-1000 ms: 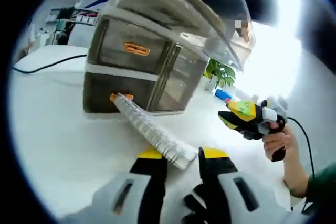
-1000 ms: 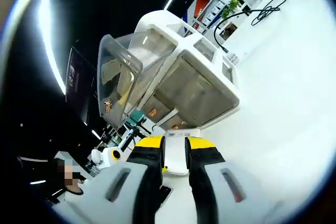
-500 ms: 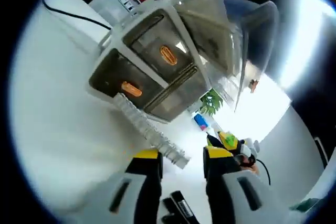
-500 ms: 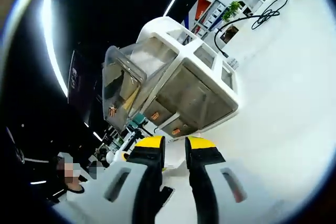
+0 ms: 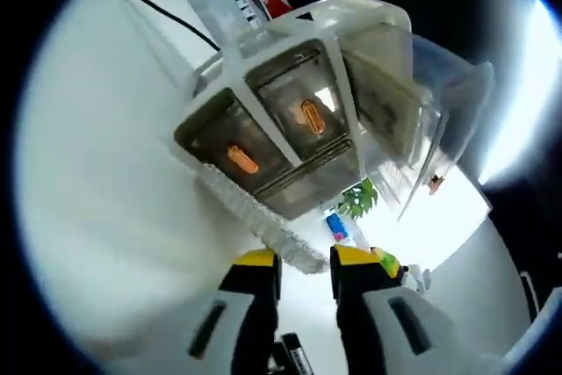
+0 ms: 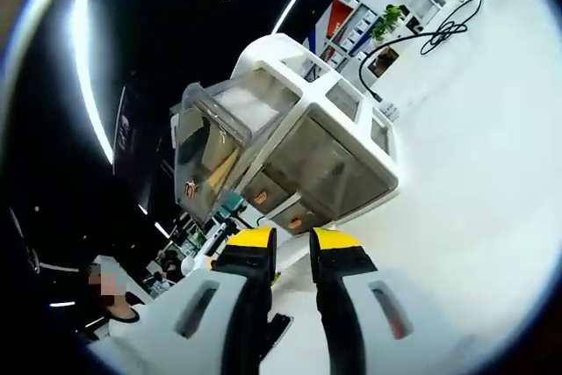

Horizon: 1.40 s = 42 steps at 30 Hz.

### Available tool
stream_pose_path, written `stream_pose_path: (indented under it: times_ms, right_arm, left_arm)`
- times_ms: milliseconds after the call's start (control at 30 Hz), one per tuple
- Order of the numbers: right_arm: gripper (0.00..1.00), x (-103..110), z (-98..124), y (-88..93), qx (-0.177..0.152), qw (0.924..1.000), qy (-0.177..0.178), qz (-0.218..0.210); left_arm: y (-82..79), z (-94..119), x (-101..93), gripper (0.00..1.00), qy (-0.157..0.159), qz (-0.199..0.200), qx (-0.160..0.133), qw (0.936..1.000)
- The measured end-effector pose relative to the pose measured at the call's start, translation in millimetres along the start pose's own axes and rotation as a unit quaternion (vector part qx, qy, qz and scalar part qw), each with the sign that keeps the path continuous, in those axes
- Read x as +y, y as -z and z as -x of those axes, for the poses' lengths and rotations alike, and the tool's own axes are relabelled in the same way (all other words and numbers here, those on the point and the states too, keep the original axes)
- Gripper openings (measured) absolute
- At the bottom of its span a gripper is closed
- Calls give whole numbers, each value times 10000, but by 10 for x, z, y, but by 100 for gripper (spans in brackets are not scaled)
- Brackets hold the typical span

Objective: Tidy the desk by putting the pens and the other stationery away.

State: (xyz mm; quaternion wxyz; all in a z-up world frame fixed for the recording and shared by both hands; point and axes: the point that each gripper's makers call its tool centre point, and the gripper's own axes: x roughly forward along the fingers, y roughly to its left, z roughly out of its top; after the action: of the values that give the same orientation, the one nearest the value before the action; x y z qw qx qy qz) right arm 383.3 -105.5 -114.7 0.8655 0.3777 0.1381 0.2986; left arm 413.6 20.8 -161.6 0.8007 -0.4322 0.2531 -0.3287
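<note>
Since a second ago the clear ridged strip point(image 5: 263, 221) has drawn in closer to the left hand-held gripper point(image 5: 303, 261), whose view has rolled so the organiser now sits tilted above it, and the white piece that sat between the right hand-held gripper's point(image 6: 293, 239) jaws is gone.

Left hand-held gripper: two yellow-tipped jaws, a narrow gap between them, nothing pinched; the near end of the strip lies just beyond the tips, at the gap. That strip is one long, see-through, ribbed thing lying flat on the white desk point(image 5: 105, 182), its far end touching the foot of the organiser.

Right hand-held gripper: jaws likewise slightly parted, with nothing between them.

One desk organiser point(image 5: 299, 120) stands on the desk, white-framed with smoky translucent fronts. In the left gripper view I count two drawers, each with one orange handle: the lower point(image 5: 241, 160) and the upper point(image 5: 313, 116). A clear hinged lid point(image 5: 439, 120) stands raised over its top. In the right gripper view the same organiser point(image 6: 307, 147) shows its side, with open compartments along the top.

Beyond it, one black cable point(image 5: 162, 10) trails over the desk, and a small green plant point(image 5: 360, 198) and a blue item point(image 5: 336, 224) sit behind the strip.
</note>
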Motion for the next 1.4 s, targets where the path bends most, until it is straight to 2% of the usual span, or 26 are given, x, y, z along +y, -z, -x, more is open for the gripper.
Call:
stream_pose_path:
  times_ms: [33,100,167,300,333,367,400,500,567,700,767,800,833,867,933,967,1033,1067,1133,1167,1267,1300,1367,1400]
  right_arm:
    - [19,7,-2,9,20,10000,-10,25]
    - [19,5,-5,22,52,9999,5,91]
    - [19,-14,3,12,67,9999,27,101]
    - [19,-20,3,19,73,9998,50,150]
    - [19,-22,3,18,74,9998,56,173]
    - [19,-24,-3,24,68,9997,71,204]
    - [19,-28,-2,22,65,9997,81,219]
    - [19,-31,2,0,49,9997,78,241]
    - [19,-32,7,-21,30,9996,84,272]
    - [19,-14,15,-18,18,9997,60,253]
    - [19,10,13,-14,36,9997,28,242]
    - [19,18,13,-13,42,9997,13,240]
    - [19,28,13,-1,45,9997,2,241]
    - [19,36,15,5,46,9997,-8,236]
    - [19,42,19,-2,37,9997,-16,242]
    - [19,40,21,-5,29,9997,-8,240]
    - [19,45,23,1,14,9997,2,231]
    - [19,46,19,-3,8,9997,7,235]
    - [19,45,16,-4,2,9997,18,245]
    - [19,44,14,-4,-1,9997,21,243]
    - [19,40,11,-8,-19,9997,32,241]
    - [19,38,12,-6,-23,9997,42,243]
    - [19,37,15,-6,-38,9997,56,254]
    - [19,31,12,-9,-45,9996,66,269]
  left_arm:
    - [-12,-6,-7,28,45,44,-4,10000]
    - [110,117,-26,28,126,263,-48,9996]
    - [82,98,0,28,99,331,-62,9994]
    - [85,57,99,28,-245,230,-5,9994]
    - [66,35,136,26,-380,356,-39,9986]
    - [58,23,135,26,-384,360,-65,9986]
    - [34,-4,144,26,-456,554,-127,9973]
    - [-1,-38,100,25,-344,660,-221,9970]
    - [13,-36,123,24,-492,472,-151,9976]
    - [34,12,139,22,-499,684,-219,9962]
    - [33,72,167,18,-681,393,-187,9967]
    - [-44,103,193,15,-815,-25,-357,9960]
    - [-45,143,238,14,-1009,-374,-282,9938]
    - [-40,181,239,15,-976,-519,-287,9935]
    - [-44,289,219,14,-858,-543,-302,9944]
    - [-113,346,258,12,-872,-622,-334,9937]
    - [-216,418,189,12,-700,-535,-577,9944]
    - [-248,485,168,12,-728,-610,-568,9939]
    - [-313,567,140,11,-854,-1168,-612,9876]
    - [-323,607,132,11,-890,-1289,-649,9855]
    - [-347,744,40,11,-740,-1307,-796,9854]
    - [-375,772,22,11,-769,-1446,-841,9829]
    - [-428,820,22,11,-996,-1861,-830,9739]
    - [-475,857,-13,11,-1073,-2139,-895,9668]
